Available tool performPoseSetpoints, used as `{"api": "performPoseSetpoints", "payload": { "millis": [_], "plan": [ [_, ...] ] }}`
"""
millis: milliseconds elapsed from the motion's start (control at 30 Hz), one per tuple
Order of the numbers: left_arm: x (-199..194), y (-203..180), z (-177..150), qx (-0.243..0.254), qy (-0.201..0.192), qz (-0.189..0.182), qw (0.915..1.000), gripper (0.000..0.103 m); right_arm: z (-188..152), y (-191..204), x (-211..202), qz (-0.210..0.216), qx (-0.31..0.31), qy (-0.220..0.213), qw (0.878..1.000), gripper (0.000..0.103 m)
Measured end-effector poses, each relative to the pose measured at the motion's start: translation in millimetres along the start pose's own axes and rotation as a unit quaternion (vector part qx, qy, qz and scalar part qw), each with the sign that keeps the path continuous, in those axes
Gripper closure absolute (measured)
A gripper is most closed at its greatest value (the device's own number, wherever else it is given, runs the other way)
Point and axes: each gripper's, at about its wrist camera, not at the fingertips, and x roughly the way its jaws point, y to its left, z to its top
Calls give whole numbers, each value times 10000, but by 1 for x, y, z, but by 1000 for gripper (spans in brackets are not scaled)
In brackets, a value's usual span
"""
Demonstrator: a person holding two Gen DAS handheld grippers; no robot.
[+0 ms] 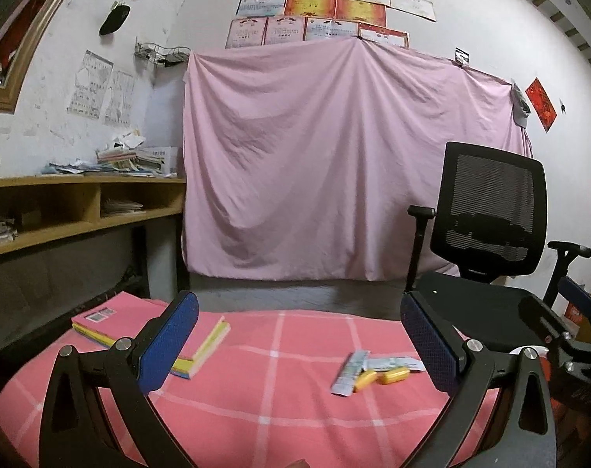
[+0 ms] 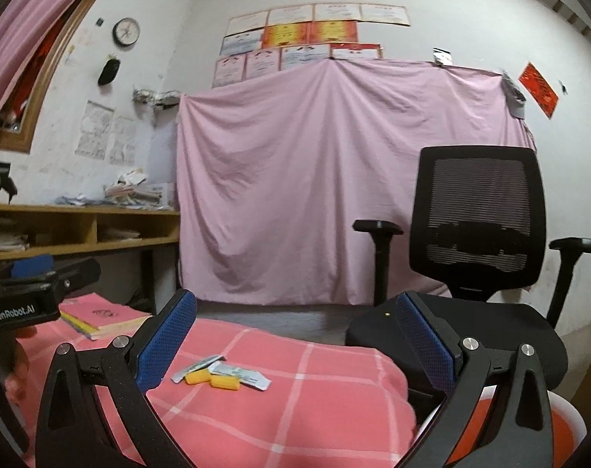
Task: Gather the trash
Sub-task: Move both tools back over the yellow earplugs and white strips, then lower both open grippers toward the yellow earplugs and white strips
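Trash lies on the pink checked cloth (image 1: 256, 390): two small yellow pieces (image 1: 381, 377) and silver-white wrappers (image 1: 350, 372). In the right wrist view the yellow pieces (image 2: 211, 379) and wrappers (image 2: 241, 373) lie left of centre on the cloth (image 2: 295, 409). My left gripper (image 1: 299, 345) is open and empty, held above the cloth with the trash ahead and to its right. My right gripper (image 2: 295, 347) is open and empty, with the trash ahead and to its left. The left gripper's body (image 2: 22, 296) shows at the left edge of the right wrist view.
A stack of pink and yellow books (image 1: 159, 327) lies at the cloth's far left. A black mesh office chair (image 1: 490, 234) stands to the right. A wooden shelf (image 1: 81, 202) with papers is at left. A pink sheet (image 1: 334, 156) hangs behind. An orange-and-white container (image 2: 529, 429) sits lower right.
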Motion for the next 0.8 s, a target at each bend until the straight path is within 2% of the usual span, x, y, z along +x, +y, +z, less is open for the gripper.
{"api": "performPoseSetpoints", "payload": {
  "millis": [200,400,433,500,600,633,700,800],
  "plan": [
    [13,11,-6,215,127,-66,9997,1,-4,10,18,261,-132,239,9993,0],
    [36,12,-15,502,594,-292,9965,1,-10,13,47,449,11,892,9950,1],
    [41,12,-17,516,716,-322,9956,2,-12,13,51,500,13,1011,9936,3],
    [50,12,-21,482,934,-373,9938,2,-16,14,60,601,41,1279,9900,17],
    [65,13,-27,380,1331,-551,9888,4,-21,15,69,728,94,1601,9844,23],
    [70,13,-29,350,1454,-611,9869,7,-24,15,74,766,114,1748,9816,26],
    [82,13,-31,293,1727,-773,9815,13,-27,15,79,836,152,1945,9772,39],
    [99,11,-35,152,2153,-1046,9708,26,-32,16,86,950,210,2184,9710,40]
  ]
}}
